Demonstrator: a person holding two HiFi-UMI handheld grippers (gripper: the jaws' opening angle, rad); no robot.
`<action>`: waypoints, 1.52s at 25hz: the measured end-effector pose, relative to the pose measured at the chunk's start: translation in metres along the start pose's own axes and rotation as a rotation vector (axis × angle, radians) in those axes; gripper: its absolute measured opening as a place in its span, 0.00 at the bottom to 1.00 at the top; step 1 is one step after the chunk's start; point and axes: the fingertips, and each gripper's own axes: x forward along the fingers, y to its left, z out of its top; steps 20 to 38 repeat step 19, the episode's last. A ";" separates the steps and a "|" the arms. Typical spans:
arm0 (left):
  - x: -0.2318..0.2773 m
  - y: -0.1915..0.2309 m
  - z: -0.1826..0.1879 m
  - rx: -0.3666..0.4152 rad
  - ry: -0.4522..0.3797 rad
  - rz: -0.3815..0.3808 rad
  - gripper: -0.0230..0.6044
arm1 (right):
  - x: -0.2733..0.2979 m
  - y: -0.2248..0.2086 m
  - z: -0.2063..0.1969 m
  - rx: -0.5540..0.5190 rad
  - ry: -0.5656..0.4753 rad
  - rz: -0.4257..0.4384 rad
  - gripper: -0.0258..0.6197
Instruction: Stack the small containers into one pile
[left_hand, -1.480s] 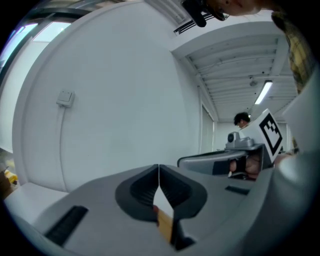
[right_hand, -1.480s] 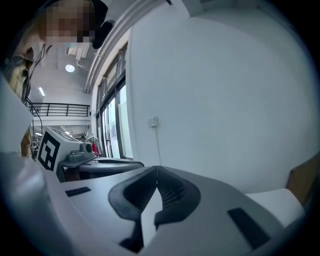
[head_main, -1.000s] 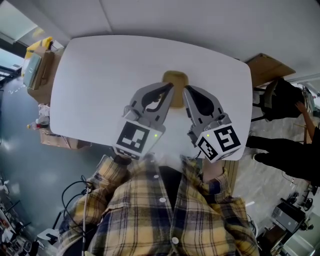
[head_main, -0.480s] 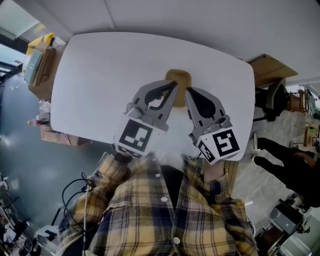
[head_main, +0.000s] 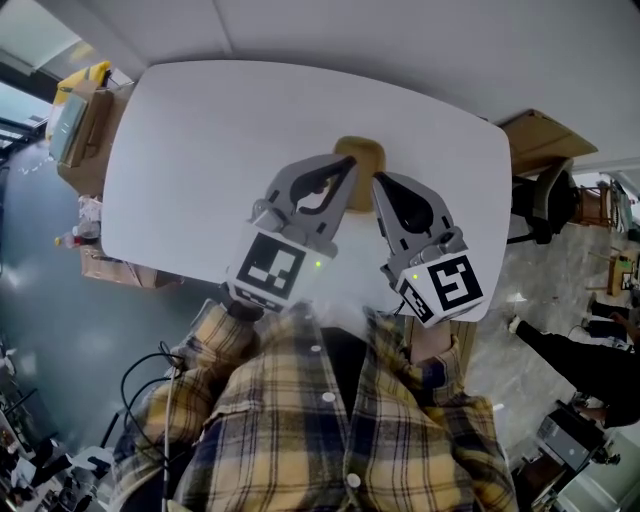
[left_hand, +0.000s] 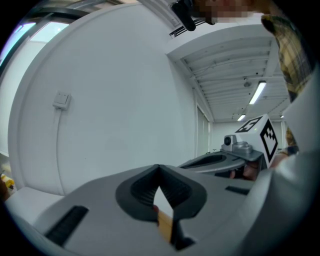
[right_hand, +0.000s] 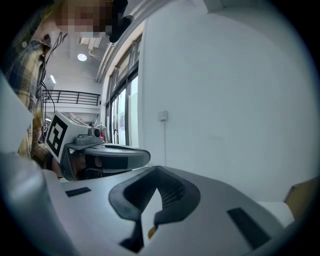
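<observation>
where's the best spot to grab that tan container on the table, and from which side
Likely its near rim, coming down from the person's side. The container sits flat on the table, a rounded square just beyond both gripper tips, so pinching one wall looks easiest. The left gripper and right gripper are both shut; one must open first.

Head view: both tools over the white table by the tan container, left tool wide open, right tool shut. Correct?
No. The left tool is shut, not wide open: the left gripper view shows its jaws together. The rest stands: both tools are over the white table by the tan container, and the right tool is shut.
</observation>
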 end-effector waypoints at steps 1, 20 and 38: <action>0.001 0.000 0.001 0.005 0.000 0.001 0.07 | 0.000 0.000 0.000 0.001 0.000 0.000 0.06; -0.016 -0.001 -0.003 0.096 -0.010 -0.026 0.07 | -0.011 -0.003 -0.002 0.005 0.005 -0.009 0.06; -0.016 -0.001 -0.003 0.096 -0.010 -0.026 0.07 | -0.011 -0.003 -0.002 0.005 0.005 -0.009 0.06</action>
